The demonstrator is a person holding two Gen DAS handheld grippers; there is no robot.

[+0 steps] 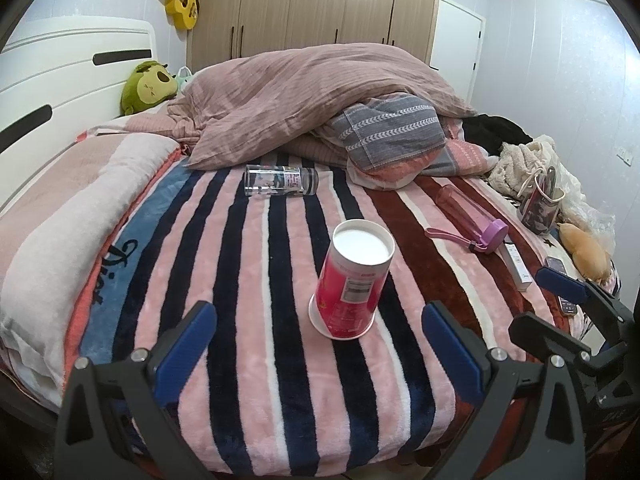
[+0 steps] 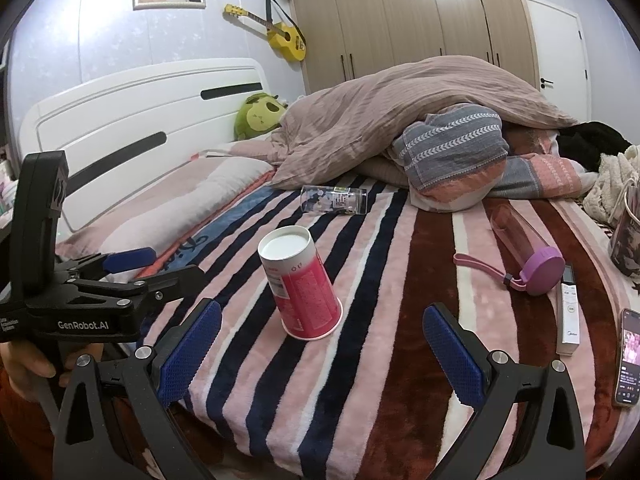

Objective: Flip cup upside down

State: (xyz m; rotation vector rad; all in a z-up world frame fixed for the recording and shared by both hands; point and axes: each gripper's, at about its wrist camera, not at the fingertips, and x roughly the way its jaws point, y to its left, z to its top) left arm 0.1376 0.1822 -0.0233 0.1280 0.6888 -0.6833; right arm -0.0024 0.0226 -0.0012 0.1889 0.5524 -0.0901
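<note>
A: Cup (image 1: 349,284) status?
B: Inverted on blanket (image 1: 256,264), leaning. Left gripper (image 1: 320,344) and right gripper (image 2: 322,344) both wide, empty, just short of it.
A: Risk?
B: Soft bedding; a nudge likely topples it.

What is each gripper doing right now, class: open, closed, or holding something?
Left gripper: open, holding nothing; the red cup stands apart, ahead of it.
Right gripper: open, holding nothing.
</note>
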